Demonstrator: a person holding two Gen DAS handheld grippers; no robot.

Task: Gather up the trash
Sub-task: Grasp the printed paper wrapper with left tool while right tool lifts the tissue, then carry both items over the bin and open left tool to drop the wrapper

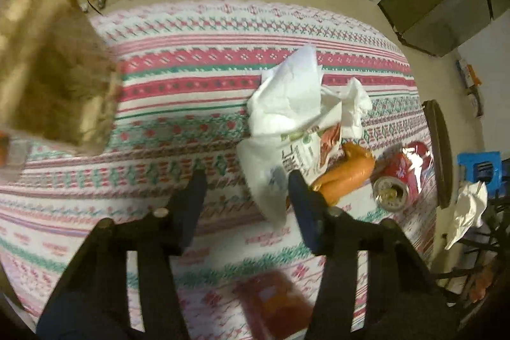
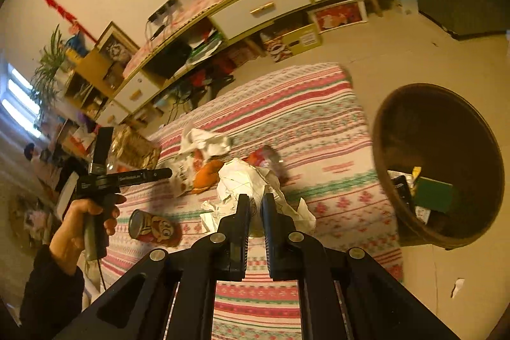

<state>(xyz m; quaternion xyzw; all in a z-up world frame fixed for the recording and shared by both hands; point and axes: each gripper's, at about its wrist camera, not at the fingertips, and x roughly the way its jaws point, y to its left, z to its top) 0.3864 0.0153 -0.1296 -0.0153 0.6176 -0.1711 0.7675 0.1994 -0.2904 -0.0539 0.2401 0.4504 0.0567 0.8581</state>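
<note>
1. Right wrist view: the right gripper [image 2: 255,206] has its fingers pinched nearly together on a crumpled white paper [image 2: 255,180], held above the striped cloth [image 2: 318,123] that covers the counter.
2. The brown bin [image 2: 398,212] stands just off the cloth's right edge, its mouth open and some rubbish already inside. The step in hand looks like carrying the paper there; bring it well over the rim before letting go, since loose flaps could catch the edge.
3. Left wrist view: the left gripper [image 1: 245,180] hangs over the cloth with its fingers about half apart and nothing between them.
4. Just beside its right finger lie the printed white wrapper [image 1: 296,117], an orange wrapper [image 1: 347,171] and a red can [image 1: 404,174] on its side.
5. Take the wrapper by a thick fold, not a thin edge.
</note>
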